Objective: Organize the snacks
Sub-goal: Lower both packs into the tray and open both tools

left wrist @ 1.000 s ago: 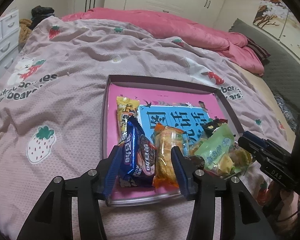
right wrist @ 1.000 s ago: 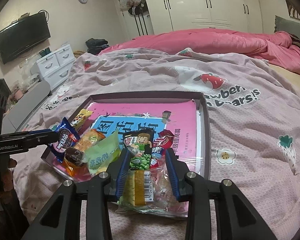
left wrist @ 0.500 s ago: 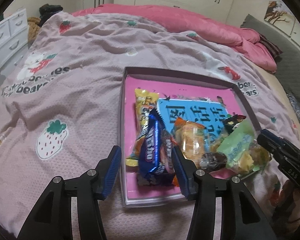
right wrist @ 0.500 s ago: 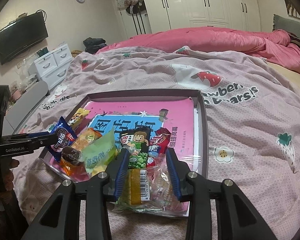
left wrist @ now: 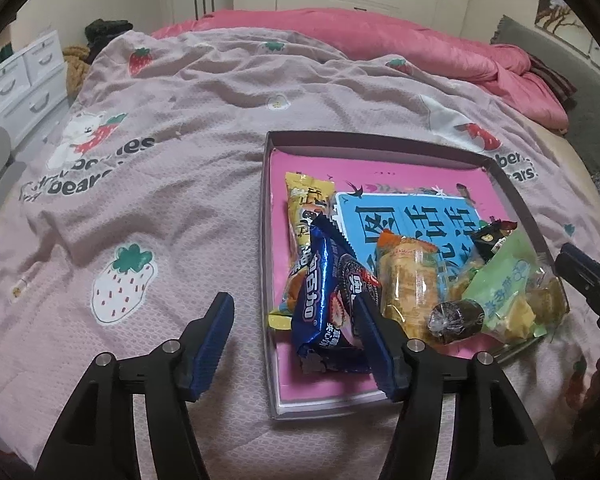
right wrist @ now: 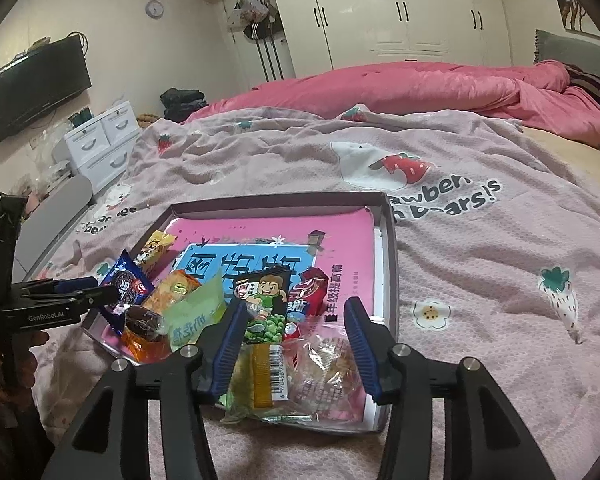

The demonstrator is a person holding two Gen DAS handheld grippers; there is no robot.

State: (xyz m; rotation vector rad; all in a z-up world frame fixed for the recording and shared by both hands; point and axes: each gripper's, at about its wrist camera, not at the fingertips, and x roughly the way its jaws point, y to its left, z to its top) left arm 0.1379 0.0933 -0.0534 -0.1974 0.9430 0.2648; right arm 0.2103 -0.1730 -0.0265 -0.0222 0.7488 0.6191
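Observation:
A shallow box point(left wrist: 380, 139) point(right wrist: 392, 240) lined with a pink book lies on the bed and holds several snack packs. A blue Oreo pack point(left wrist: 328, 300) point(right wrist: 126, 284) lies at the box's near left, over a yellow pack point(left wrist: 306, 204). Beside it lie an orange pack point(left wrist: 410, 280), a dark round sweet point(left wrist: 456, 316) and a green pack point(left wrist: 504, 284) point(right wrist: 196, 316). My left gripper point(left wrist: 294, 308) is open and empty, left of the Oreo pack. My right gripper point(right wrist: 296, 316) is open around a clear pack point(right wrist: 300, 372) at the box's near edge; I cannot tell if it touches it.
The box sits on a pink strawberry-print bedspread point(left wrist: 160, 160). A pink duvet point(right wrist: 420, 84) is bunched at the far side. White drawers point(right wrist: 100, 144) and a wall television point(right wrist: 36, 84) stand to the left, wardrobes point(right wrist: 400, 8) behind.
My left gripper has let go of the Oreo pack, opened wide and moved left; the pack now lies in the box. My right gripper has opened a little wider around the clear pack.

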